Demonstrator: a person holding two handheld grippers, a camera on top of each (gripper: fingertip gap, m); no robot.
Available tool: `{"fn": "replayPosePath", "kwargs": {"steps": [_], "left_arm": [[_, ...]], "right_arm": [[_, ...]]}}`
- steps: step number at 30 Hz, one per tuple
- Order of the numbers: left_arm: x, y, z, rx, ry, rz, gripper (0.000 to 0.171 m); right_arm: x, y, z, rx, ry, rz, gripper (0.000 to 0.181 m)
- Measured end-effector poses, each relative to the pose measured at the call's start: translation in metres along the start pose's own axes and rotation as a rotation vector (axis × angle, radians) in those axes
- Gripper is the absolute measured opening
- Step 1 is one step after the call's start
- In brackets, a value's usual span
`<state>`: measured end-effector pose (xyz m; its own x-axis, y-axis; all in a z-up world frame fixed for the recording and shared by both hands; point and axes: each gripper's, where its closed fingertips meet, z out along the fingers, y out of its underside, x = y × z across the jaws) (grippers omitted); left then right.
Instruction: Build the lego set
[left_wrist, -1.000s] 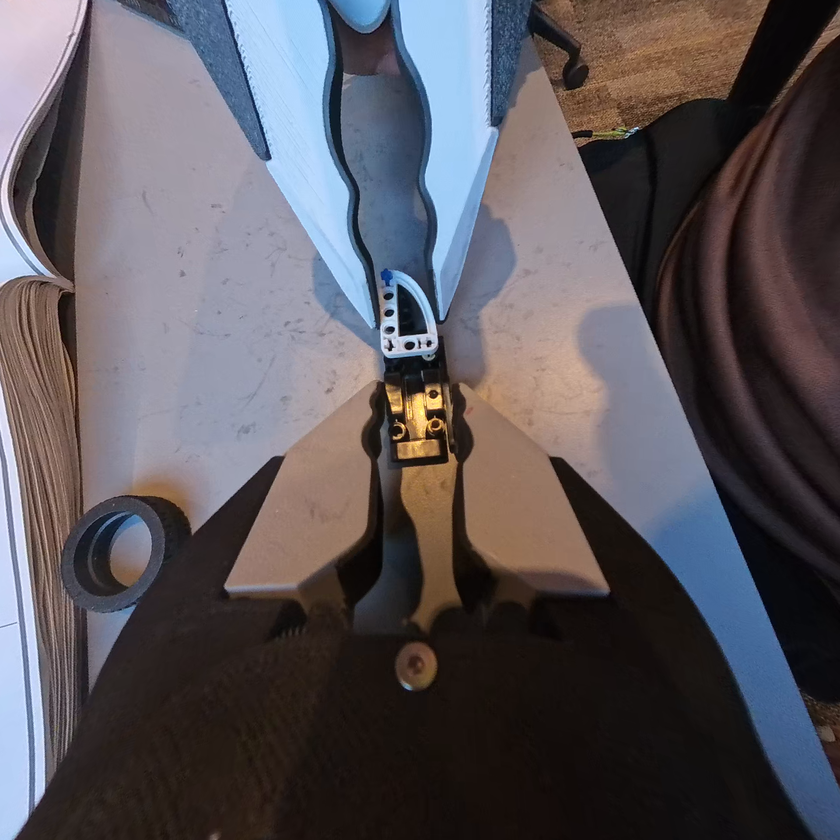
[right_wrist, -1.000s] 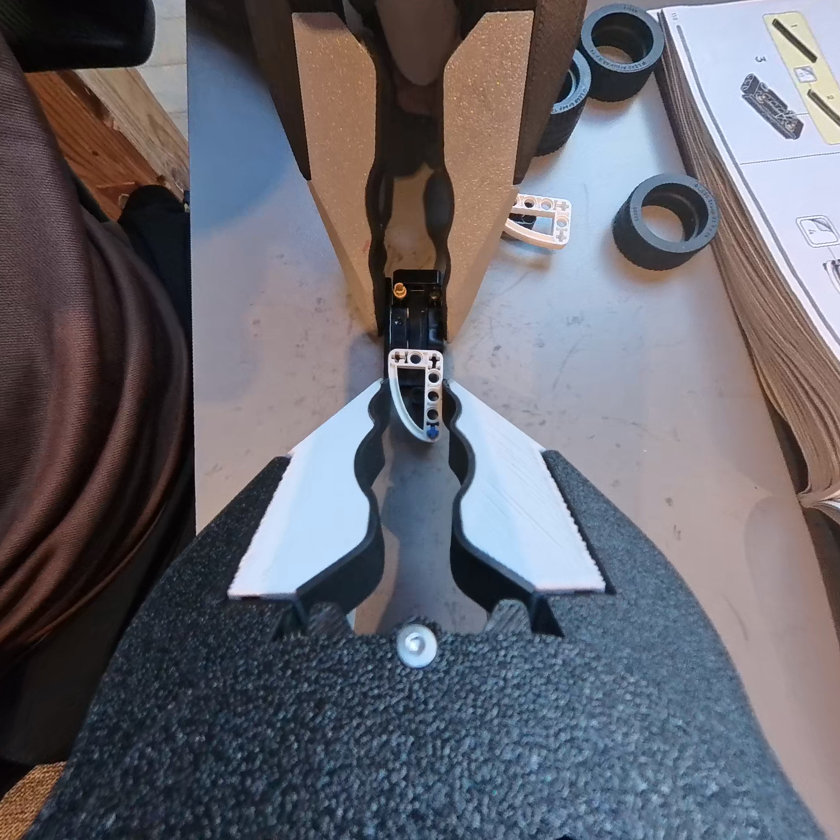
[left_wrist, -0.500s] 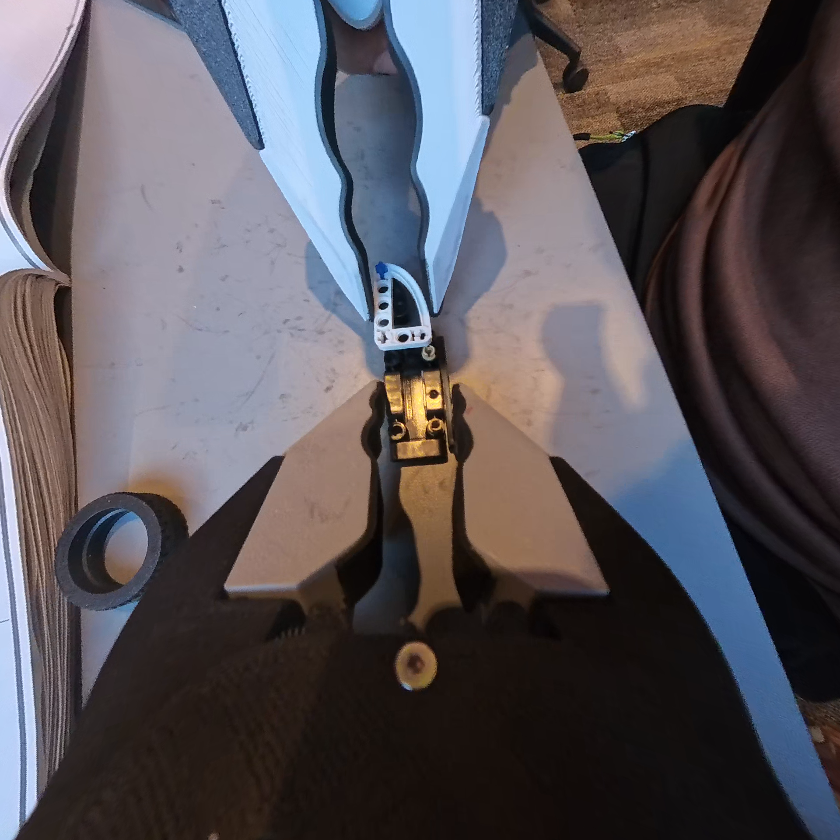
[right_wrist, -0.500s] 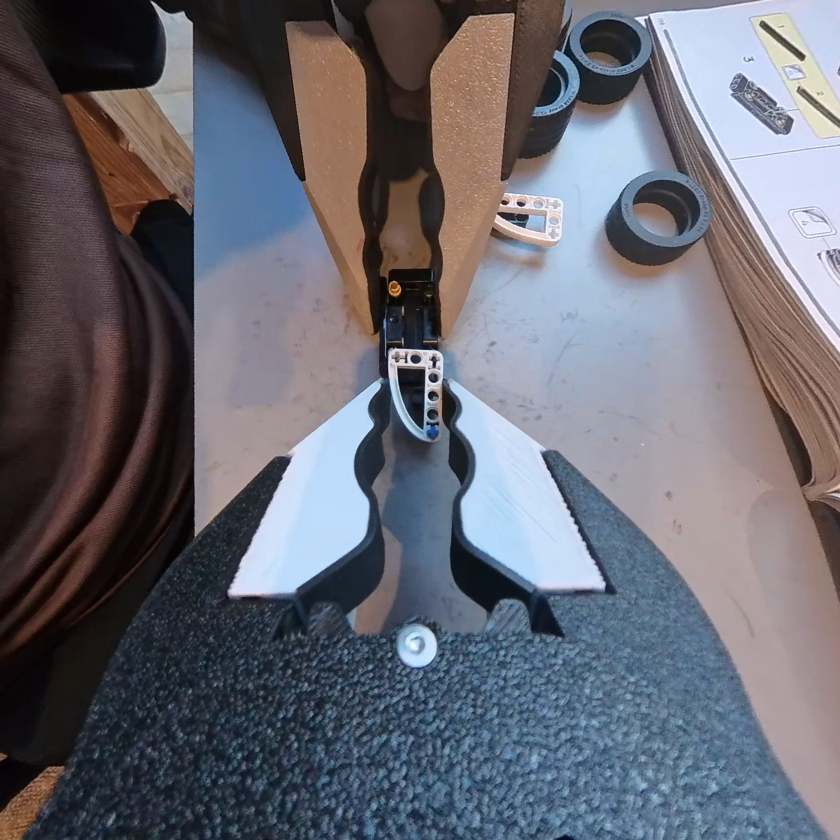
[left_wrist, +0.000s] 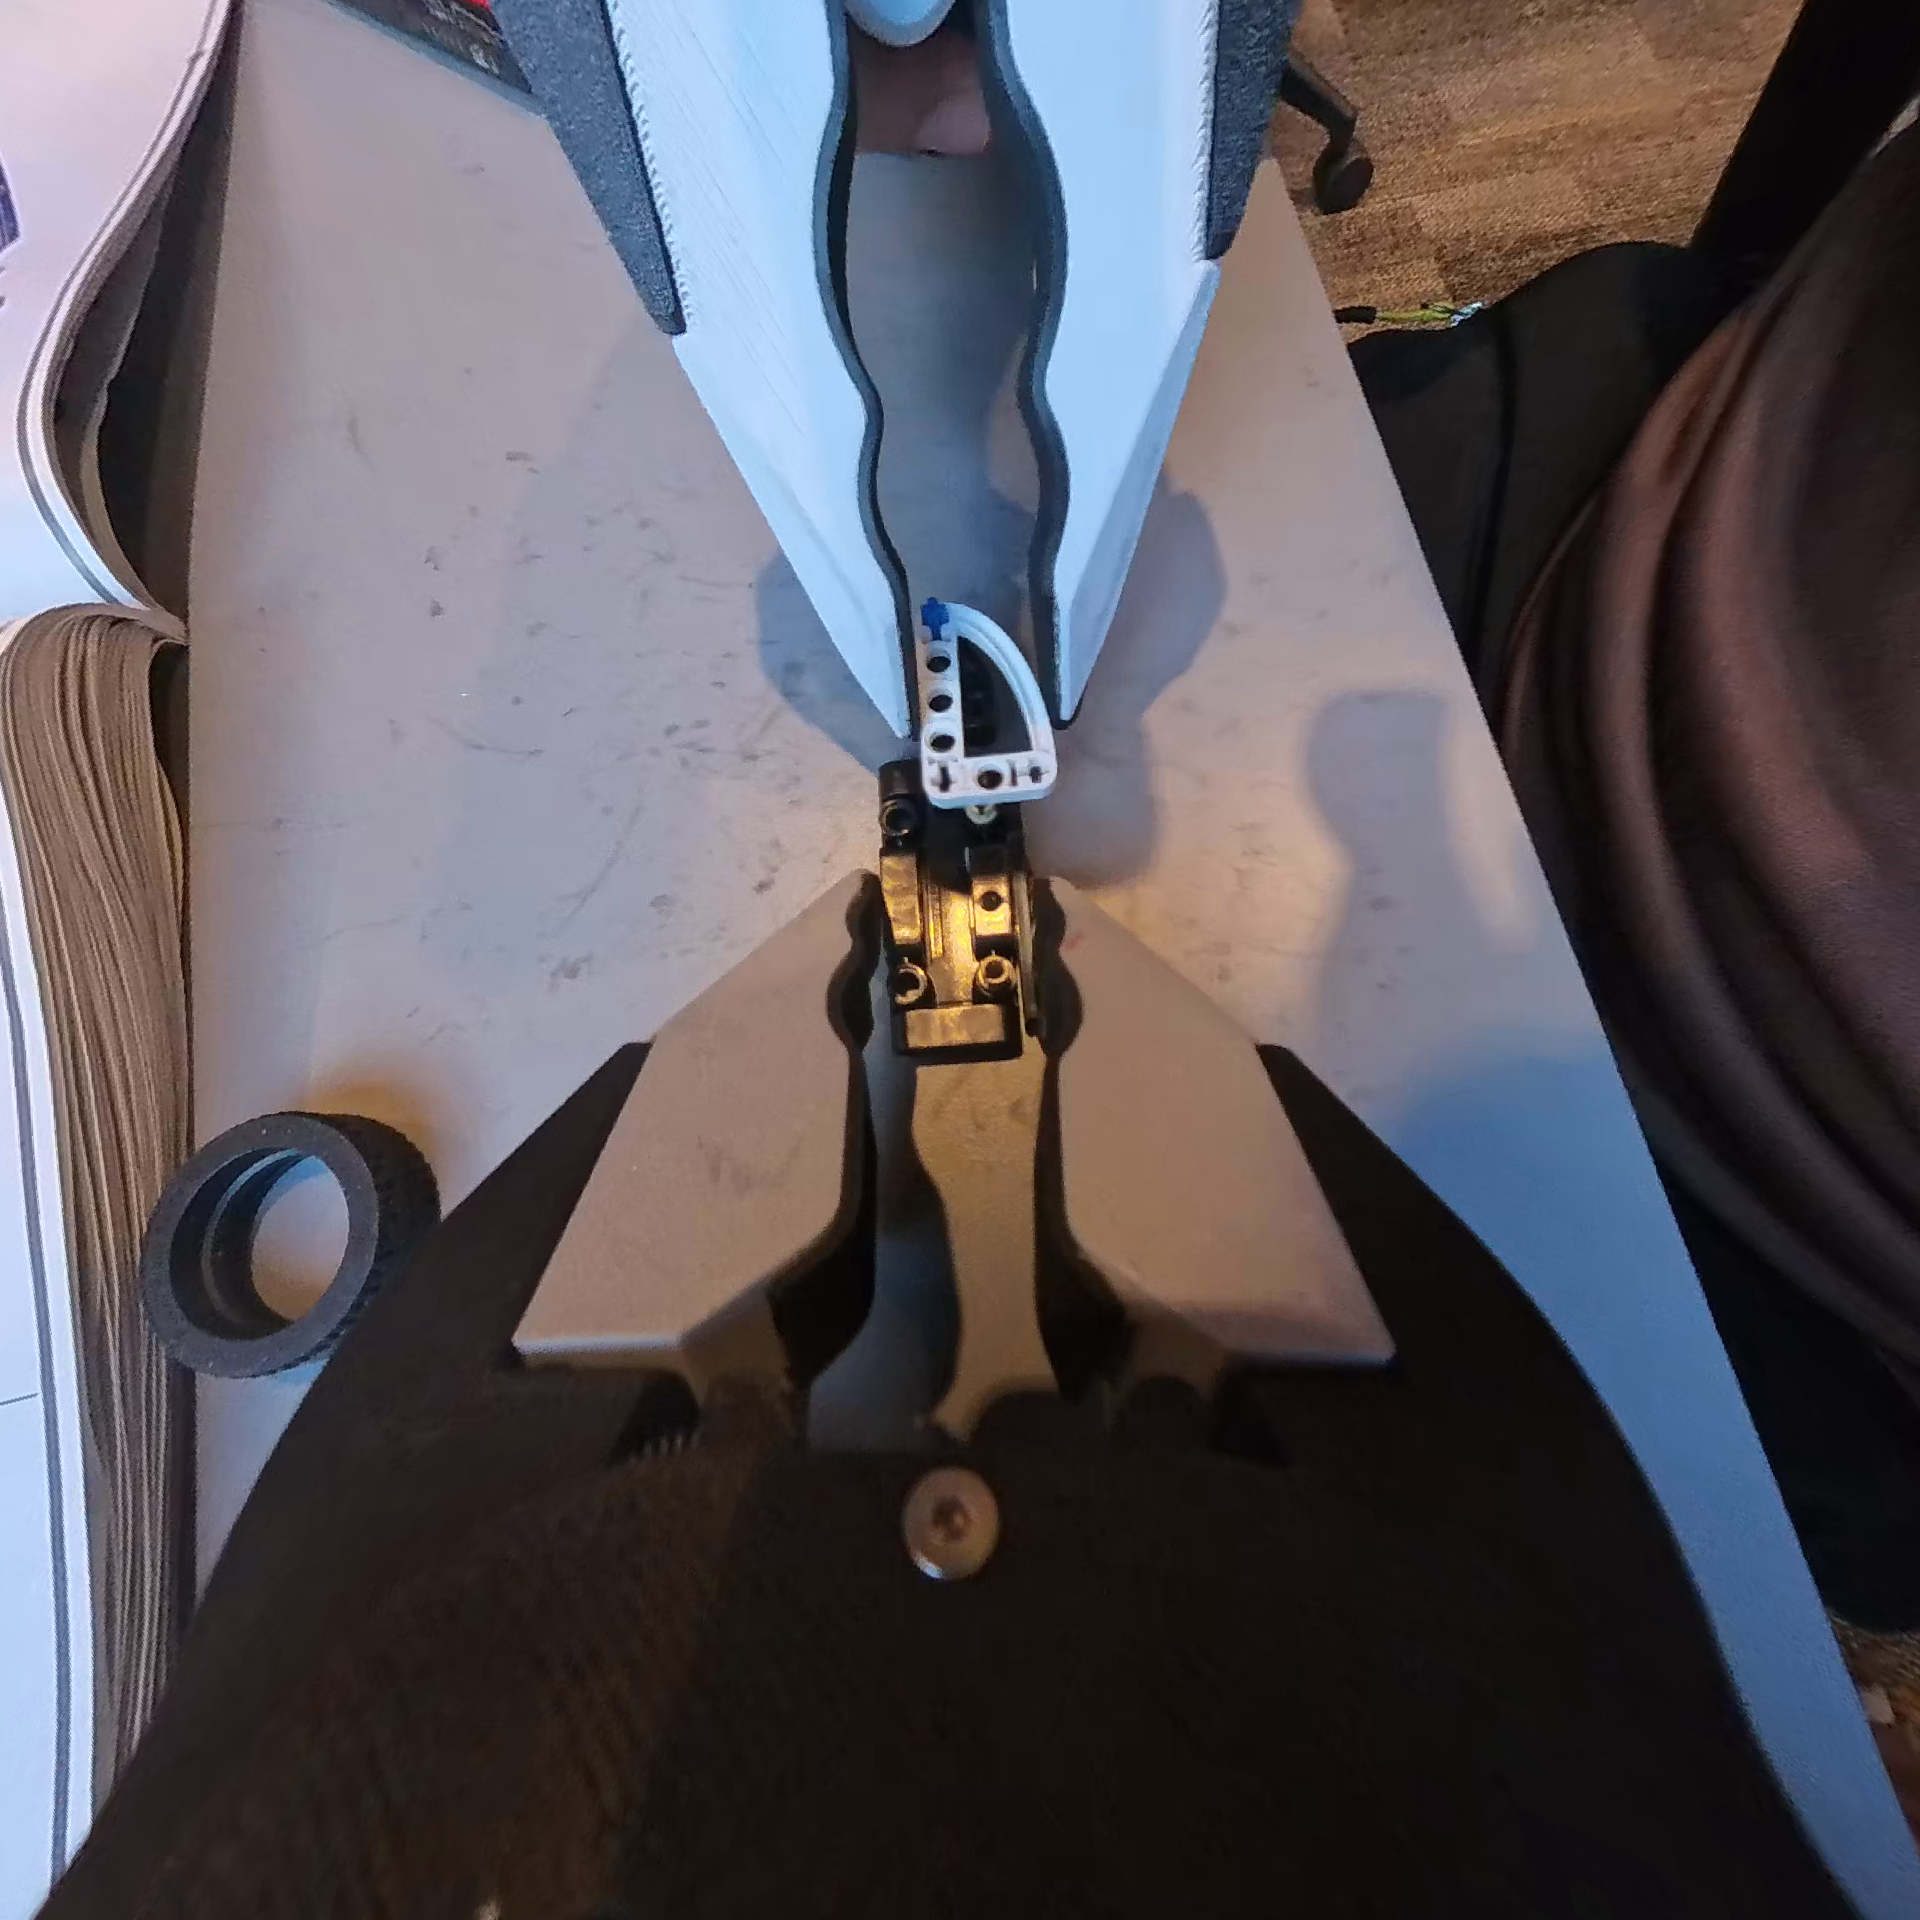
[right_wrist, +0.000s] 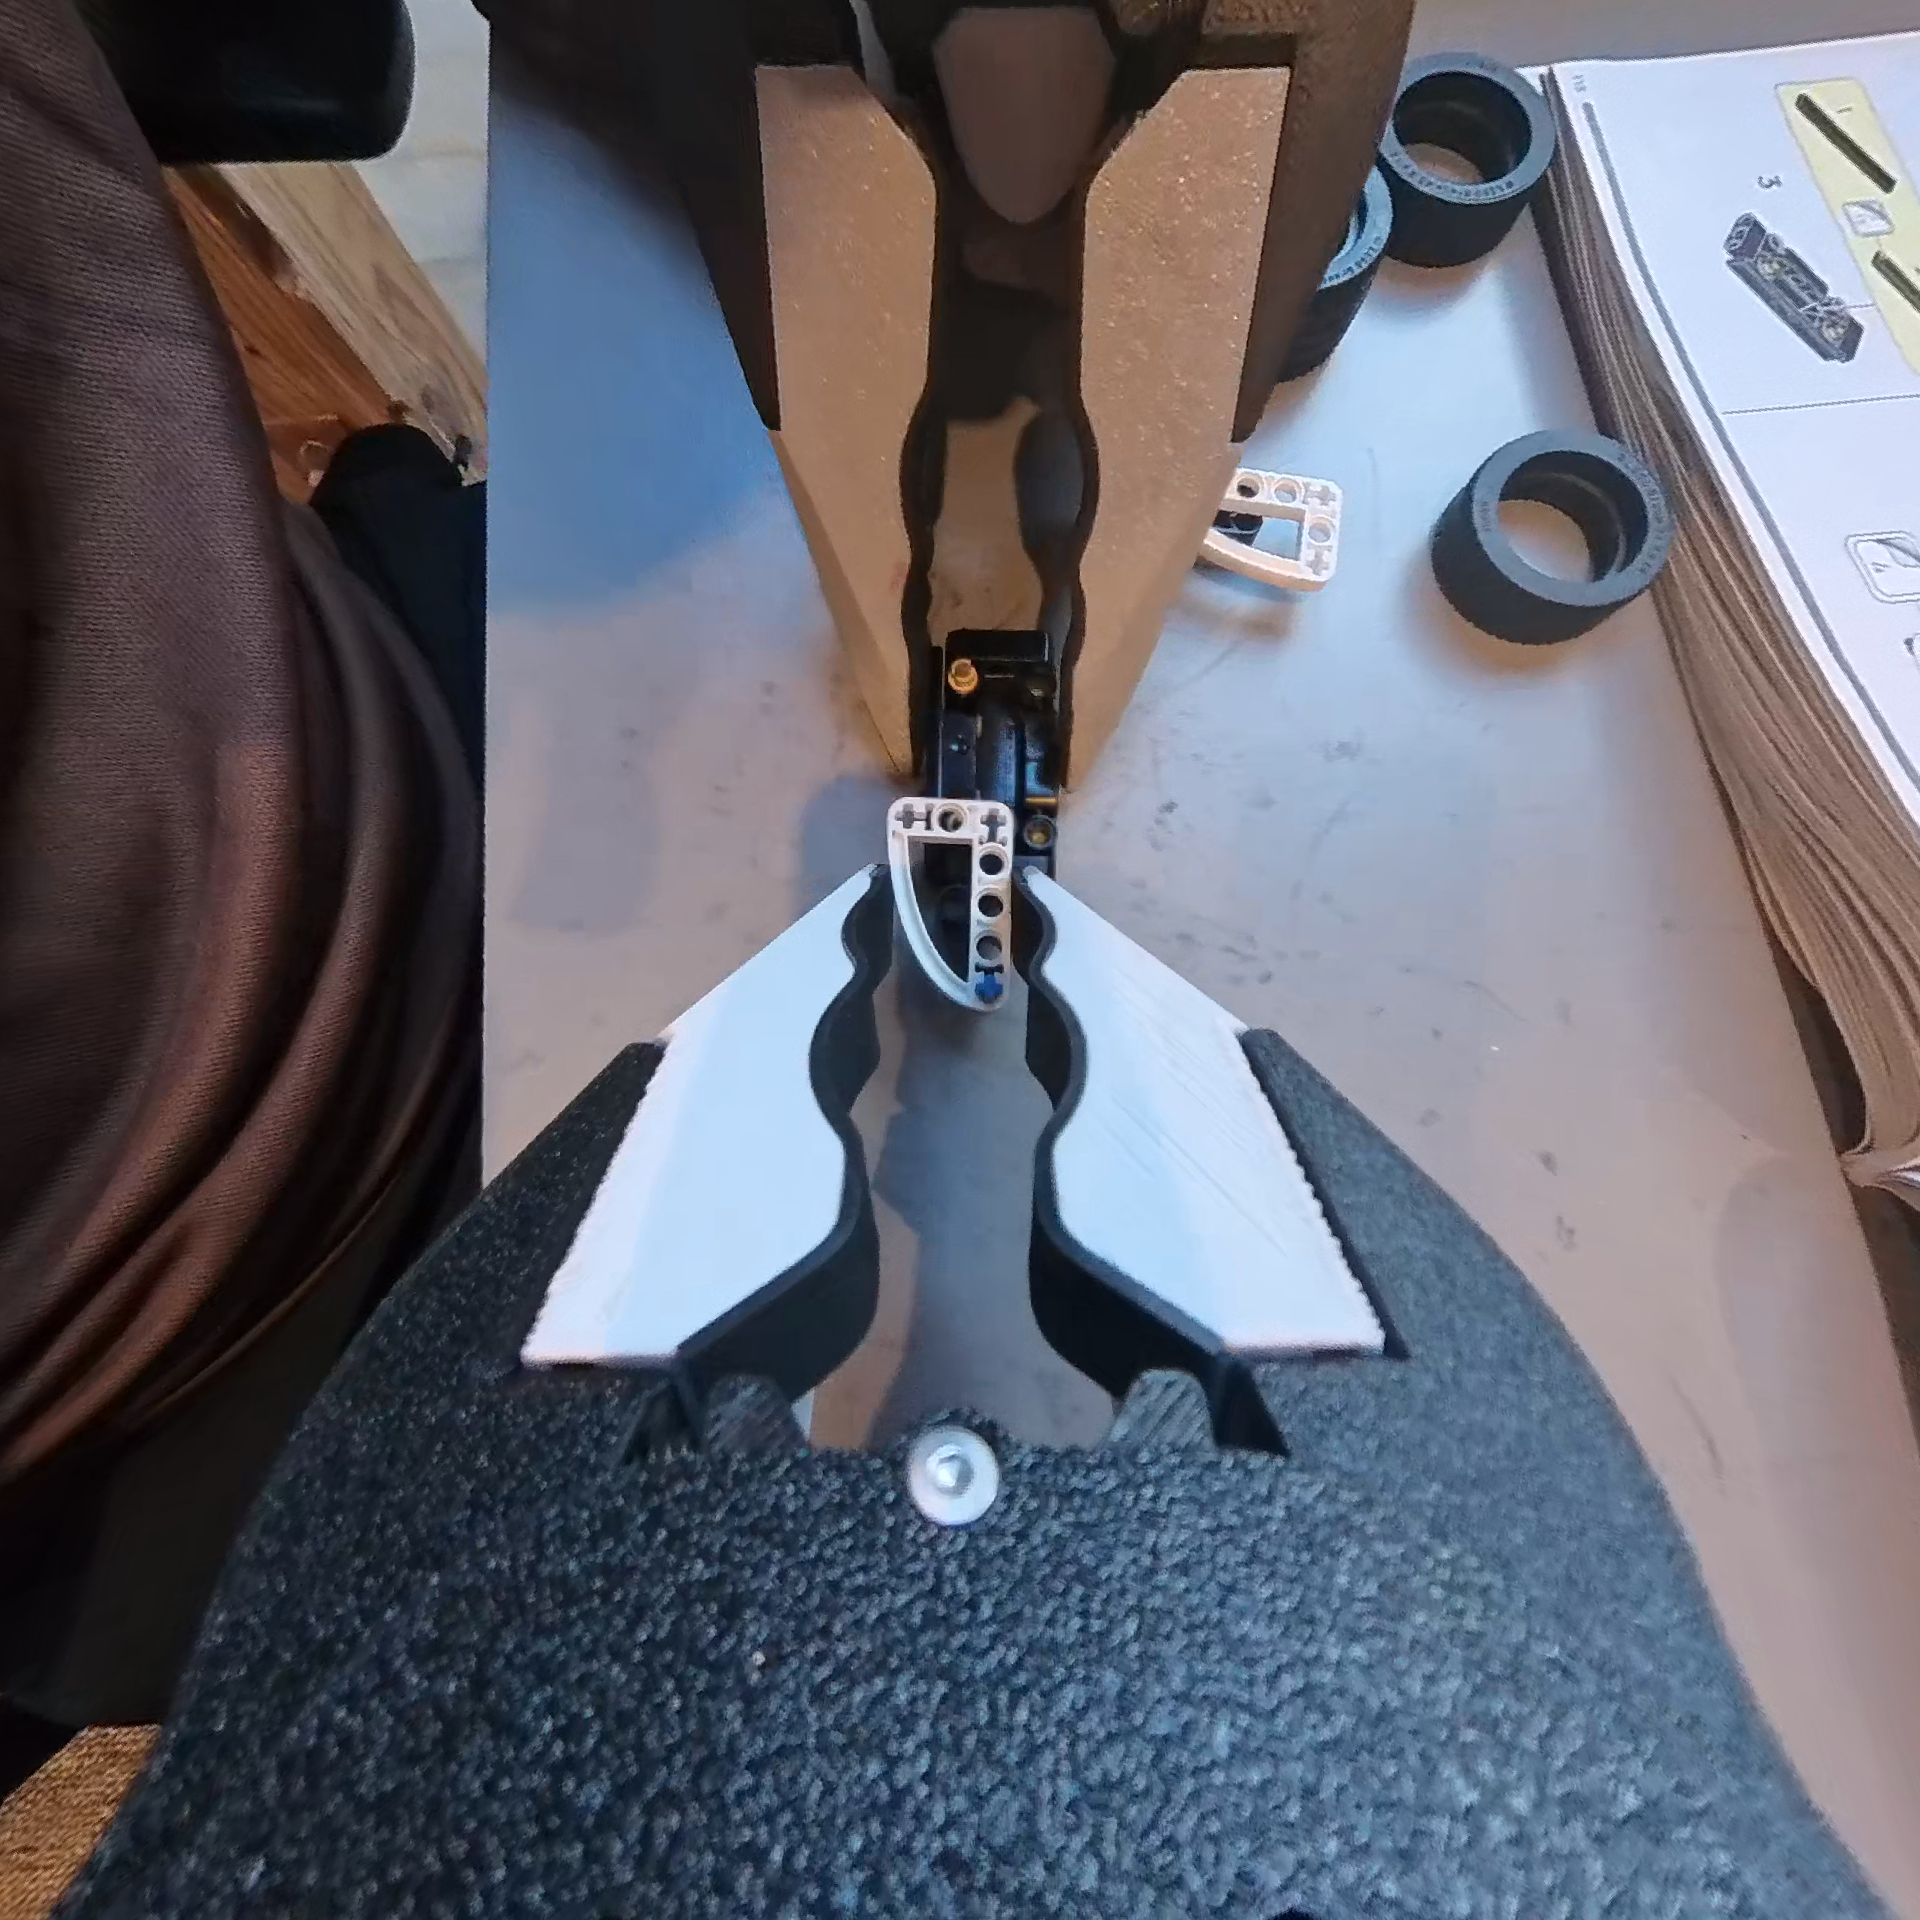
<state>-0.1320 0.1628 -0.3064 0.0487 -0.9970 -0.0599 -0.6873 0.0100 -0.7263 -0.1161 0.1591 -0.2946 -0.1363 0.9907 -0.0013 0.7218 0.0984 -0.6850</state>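
- While my left hand-held gripper (left_wrist: 956, 935) clamps the black assembly (left_wrist: 958, 935), my right hand-held gripper (right_wrist: 951, 914) pinches the white curved piece (right_wrist: 961, 899) against it, above the table (left_wrist: 468, 623).
- Only my right view shows a spare white piece (right_wrist: 1283, 530) and three tyres (right_wrist: 1548, 545); my left shows one.

— What is the work done on?
— A pale grey table (left_wrist: 436, 582), scuffed and scratched, with warm light falling across it.
— And the floor?
— Brown carpet (left_wrist: 1538, 135) past the table's far edge, where a black chair caster (left_wrist: 1340, 177) stands. In the right wrist view, a wooden piece of furniture (right_wrist: 343, 312) sits beside the table.
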Motion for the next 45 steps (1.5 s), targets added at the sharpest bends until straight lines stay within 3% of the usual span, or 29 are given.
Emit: {"fn": "replayPosePath", "kwargs": {"steps": [12, 18, 23, 39, 42, 44, 45], "left_arm": [[0.0, -0.006, -0.003, 0.042, -0.016, -0.006, 0.037], [-0.001, -0.02, -0.004, 0.108, -0.017, -0.037, 0.025], [0.006, -0.021, 0.001, 0.088, -0.014, 0.003, 0.021], [0.005, -0.018, 0.003, 0.063, -0.031, 0.008, 0.02], [0.005, -0.018, 0.003, 0.063, -0.029, 0.004, 0.021], [0.005, -0.018, 0.003, 0.063, -0.027, 0.002, 0.021], [0.005, -0.018, 0.004, 0.063, -0.026, 0.001, 0.021]], "right_arm": [[0.003, 0.0, 0.002, -0.025, 0.018, -0.012, 0.022], [0.002, 0.001, 0.002, -0.031, 0.021, -0.02, 0.022], [0.001, 0.001, 0.004, -0.037, 0.021, -0.023, 0.022], [0.002, -0.003, -0.002, -0.011, 0.03, -0.033, 0.021], [0.003, -0.007, -0.007, 0.012, 0.031, -0.033, 0.017], [0.004, -0.013, -0.009, 0.047, 0.035, -0.023, 0.0], [0.004, -0.017, -0.009, 0.068, 0.033, -0.01, 0.0]]}}
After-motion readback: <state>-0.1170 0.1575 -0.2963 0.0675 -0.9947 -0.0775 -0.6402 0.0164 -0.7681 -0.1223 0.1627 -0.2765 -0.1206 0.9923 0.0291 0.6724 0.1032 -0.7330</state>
